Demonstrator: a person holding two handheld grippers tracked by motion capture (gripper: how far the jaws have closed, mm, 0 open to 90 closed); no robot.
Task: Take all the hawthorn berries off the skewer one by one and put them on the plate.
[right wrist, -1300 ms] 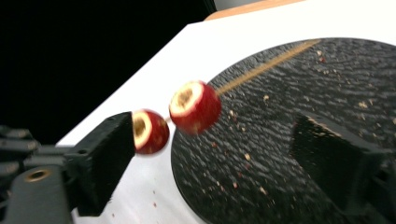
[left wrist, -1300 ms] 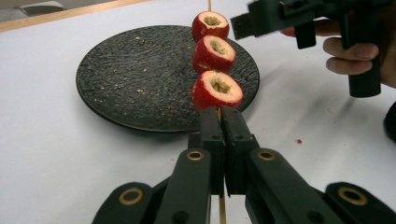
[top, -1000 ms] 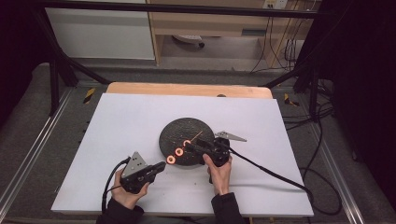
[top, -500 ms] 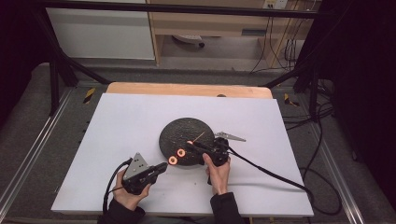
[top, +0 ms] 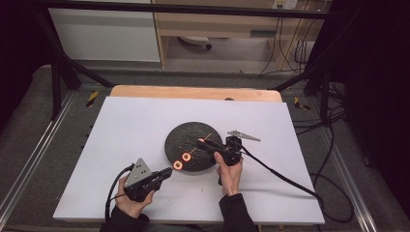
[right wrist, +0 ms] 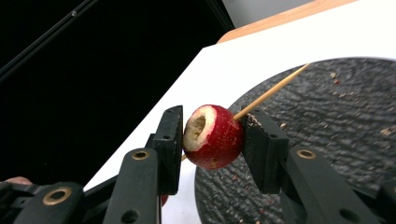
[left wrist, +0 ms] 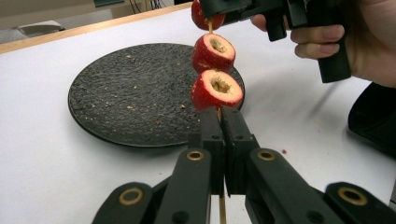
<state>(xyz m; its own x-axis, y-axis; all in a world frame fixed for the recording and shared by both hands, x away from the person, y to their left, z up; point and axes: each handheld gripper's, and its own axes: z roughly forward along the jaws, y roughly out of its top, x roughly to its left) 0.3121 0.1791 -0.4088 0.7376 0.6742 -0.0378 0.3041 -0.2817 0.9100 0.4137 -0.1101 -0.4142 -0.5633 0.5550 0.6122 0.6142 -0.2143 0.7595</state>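
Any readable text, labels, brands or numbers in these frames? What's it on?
None readable.
The dark plate, the skewer with its red fruit pieces, the white table and both sets of tongs, left and right, carry no lettering or signs.

The high view looks forward and down from above the person's side, taking in the whole table [top: 145, 121] from well off. The left gripper view rides close behind the left gripper [left wrist: 223, 135] and faces along its jaws toward the dark plate [left wrist: 116, 93] just ahead. The right gripper view sits tight behind the right gripper [right wrist: 212, 140], facing across that same plate [right wrist: 336, 121]. All three share the plate [top: 186, 140] and the skewer [left wrist: 218, 112] with its fruit.
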